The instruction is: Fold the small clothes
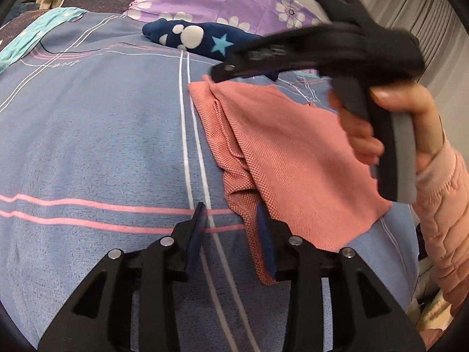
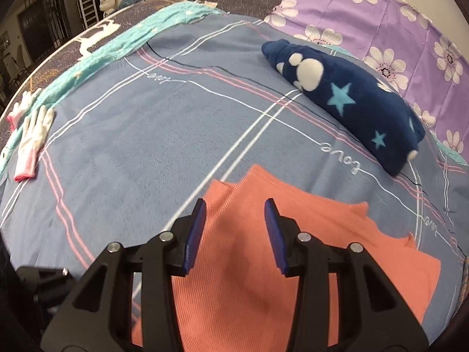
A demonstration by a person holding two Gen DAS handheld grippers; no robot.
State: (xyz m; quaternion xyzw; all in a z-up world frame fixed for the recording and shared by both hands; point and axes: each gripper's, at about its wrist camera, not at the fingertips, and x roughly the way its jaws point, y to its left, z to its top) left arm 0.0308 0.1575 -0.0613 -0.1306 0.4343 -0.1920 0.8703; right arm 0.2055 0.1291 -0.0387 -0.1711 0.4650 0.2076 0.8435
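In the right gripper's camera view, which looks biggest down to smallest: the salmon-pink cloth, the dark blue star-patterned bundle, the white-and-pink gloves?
1. Salmon-pink cloth, though it lies nearest the camera, which enlarges it.
2. Dark blue star-patterned bundle.
3. White-and-pink gloves, smallest, but farthest toward the picture's edge.

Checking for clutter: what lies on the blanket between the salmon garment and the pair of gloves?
Nothing: in the right wrist view, only bare blanket separates the salmon garment from the gloves.

— Where did the left wrist camera look from?
— Low over the bed (image 1: 88, 135), angled down, close to the pink cloth (image 1: 293, 158).
— And the right one?
— Also angled down, a bit higher, facing the purple pillow (image 2: 395, 29). Both caught the pink cloth, the blue bedspread and the navy star blanket (image 2: 351, 99).
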